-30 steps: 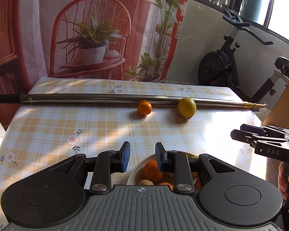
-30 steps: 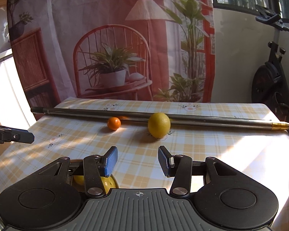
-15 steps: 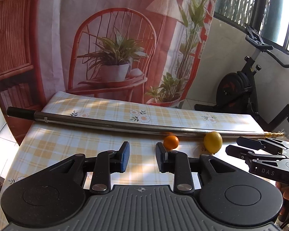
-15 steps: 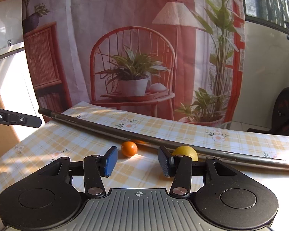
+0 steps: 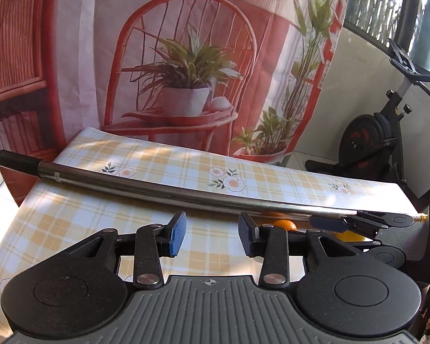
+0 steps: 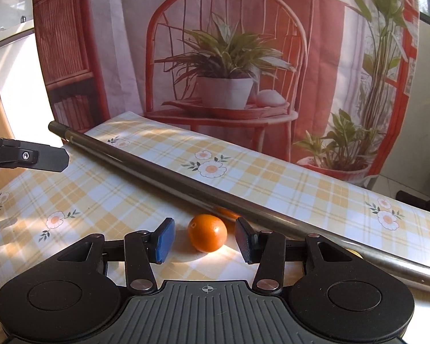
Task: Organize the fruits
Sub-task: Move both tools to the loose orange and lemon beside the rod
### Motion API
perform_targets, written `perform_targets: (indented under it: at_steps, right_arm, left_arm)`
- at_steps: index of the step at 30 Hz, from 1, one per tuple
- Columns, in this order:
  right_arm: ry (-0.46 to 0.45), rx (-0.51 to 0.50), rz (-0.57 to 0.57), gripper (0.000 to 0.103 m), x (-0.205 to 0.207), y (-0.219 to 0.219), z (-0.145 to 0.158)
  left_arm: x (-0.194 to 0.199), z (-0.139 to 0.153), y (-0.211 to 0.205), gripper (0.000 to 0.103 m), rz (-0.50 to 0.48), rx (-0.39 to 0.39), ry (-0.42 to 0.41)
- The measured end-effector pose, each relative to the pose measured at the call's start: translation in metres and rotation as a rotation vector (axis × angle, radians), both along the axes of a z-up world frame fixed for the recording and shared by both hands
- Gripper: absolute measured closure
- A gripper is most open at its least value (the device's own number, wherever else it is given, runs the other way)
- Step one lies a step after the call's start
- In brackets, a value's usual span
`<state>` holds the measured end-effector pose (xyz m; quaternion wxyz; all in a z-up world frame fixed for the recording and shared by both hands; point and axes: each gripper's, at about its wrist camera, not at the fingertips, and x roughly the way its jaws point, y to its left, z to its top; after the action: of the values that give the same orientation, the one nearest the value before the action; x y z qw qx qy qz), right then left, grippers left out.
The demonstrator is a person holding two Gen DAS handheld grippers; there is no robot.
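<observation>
So the little orange [image 6: 207,232] is sitting on the checked tablecloth [image 6: 100,200], just in front of the metal pole [image 6: 157,180], stem end facing left-ish; it's round, so no real long axis. Right gripper [image 6: 205,240] is lining up with fingers apart, orange between them, untouched. Left gripper [image 5: 212,236] is hanging open and empty. Lemon [image 5: 349,236] is waiting too, so plenty's left.

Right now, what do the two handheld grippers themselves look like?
Both match. The left gripper and right gripper have matte black linkage arms with silver pivot rivets, blue ribbed pads on the fingertips, round black discs either side, and a grey ridged centre plate bearing a small crosshair mark. No cables or sleeves are visible.
</observation>
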<state>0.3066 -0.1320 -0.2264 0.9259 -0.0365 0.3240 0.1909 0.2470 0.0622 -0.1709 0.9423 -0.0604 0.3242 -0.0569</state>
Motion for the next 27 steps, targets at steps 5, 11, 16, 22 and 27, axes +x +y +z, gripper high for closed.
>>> perform_targets:
  at_steps: [5,11,16,22,27]
  right_arm:
    - [0.048,0.014,0.001,0.060,0.022,0.002,-0.013]
    - [0.106,0.007,-0.008,0.066,0.036,0.007,-0.027]
    - [0.133,0.036,-0.015,0.069,0.036,0.003,-0.029]
    - [0.118,0.122,-0.055,0.069,0.009,-0.022,-0.015]
    - [0.075,0.189,-0.128,0.069,-0.028,-0.058,-0.003]
  left_arm:
    - [0.012,-0.007,-0.001,0.061,-0.010,0.004,0.015]
    - [0.017,-0.009,-0.005,0.061,-0.013,-0.006,0.030]
    - [0.021,-0.007,-0.012,0.061,-0.032,0.005,0.040]
    - [0.020,-0.005,-0.029,0.059,-0.075,0.032,0.036]
    - [0.015,-0.002,-0.053,0.046,-0.148,0.043,0.022]
